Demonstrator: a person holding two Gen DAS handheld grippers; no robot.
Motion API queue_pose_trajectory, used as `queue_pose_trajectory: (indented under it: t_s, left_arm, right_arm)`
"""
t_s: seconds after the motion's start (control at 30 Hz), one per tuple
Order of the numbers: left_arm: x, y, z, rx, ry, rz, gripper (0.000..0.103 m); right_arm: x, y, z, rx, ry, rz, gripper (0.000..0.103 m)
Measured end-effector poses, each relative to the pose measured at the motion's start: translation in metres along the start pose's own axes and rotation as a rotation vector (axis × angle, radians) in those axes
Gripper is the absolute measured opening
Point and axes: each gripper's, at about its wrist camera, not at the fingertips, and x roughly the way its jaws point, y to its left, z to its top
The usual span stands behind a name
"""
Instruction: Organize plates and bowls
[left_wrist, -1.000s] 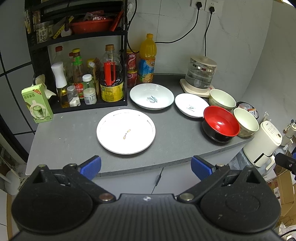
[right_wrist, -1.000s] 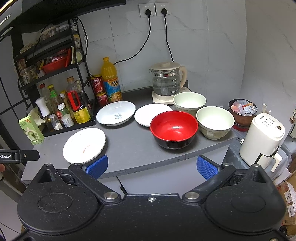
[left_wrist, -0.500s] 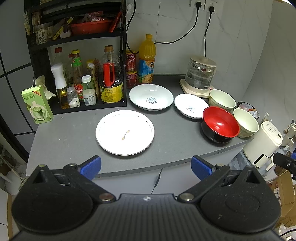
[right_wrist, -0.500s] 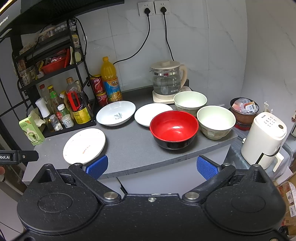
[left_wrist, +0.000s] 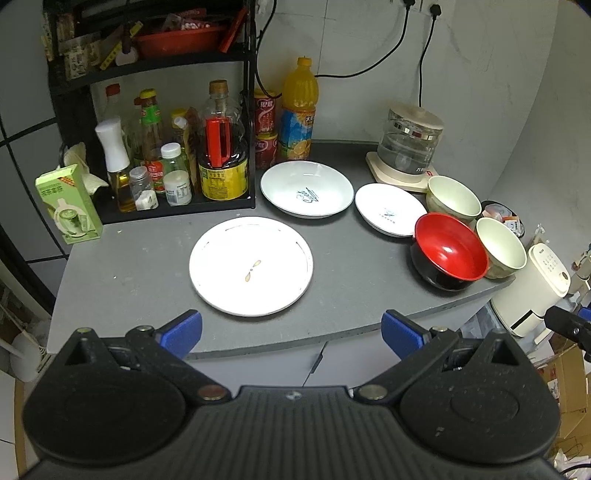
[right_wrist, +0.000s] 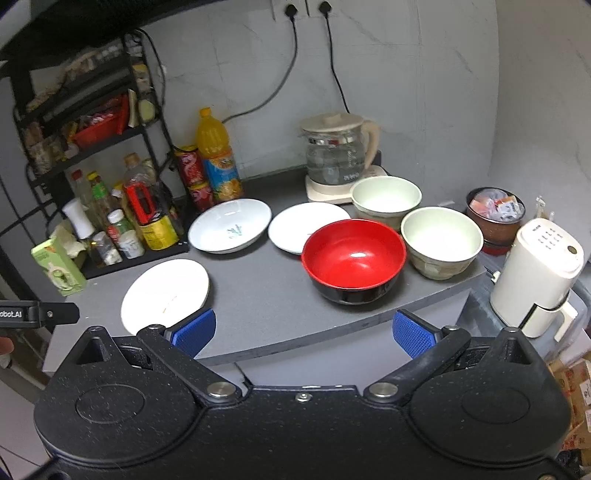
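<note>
On the grey counter (left_wrist: 147, 266) lie a flat white plate (left_wrist: 251, 266), a deep white plate with a blue mark (left_wrist: 306, 188) and a small white plate (left_wrist: 388, 214). A red bowl with a black outside (left_wrist: 448, 256) and two cream bowls (left_wrist: 500, 247) (left_wrist: 452, 197) stand at the right. My left gripper (left_wrist: 291, 332) is open and empty, just before the counter's front edge, below the flat plate. My right gripper (right_wrist: 303, 332) is open and empty, before the front edge, below the red bowl (right_wrist: 352, 258). The flat plate (right_wrist: 166, 291) lies at the left there.
A black rack (left_wrist: 155, 110) with bottles and jars stands at the back left, a green carton (left_wrist: 68, 205) beside it. An orange juice bottle (left_wrist: 299, 114), red cans and a glass kettle (left_wrist: 410, 147) line the back wall. A white appliance (right_wrist: 535, 273) stands right of the counter.
Both grippers have shifted only slightly; the counter scene has drifted a little in each view. Nothing was taken hold of or moved.
</note>
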Motion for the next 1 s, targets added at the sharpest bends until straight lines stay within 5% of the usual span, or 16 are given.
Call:
queue_pose_trajectory:
  t_s: [0.17,1.0]
  left_arm:
    - [0.021,-0.001,0.016,0.011,0.015,-0.008,0.102]
    - [0.120,-0.015,0.097,0.113,0.081,-0.096,0.102]
  right_arm:
    - [0.013,0.004,0.014,-0.023,-0.058,-0.011,0.103]
    - [0.088,-0.010,0.048,0.192,0.011,-0.111,0.103]
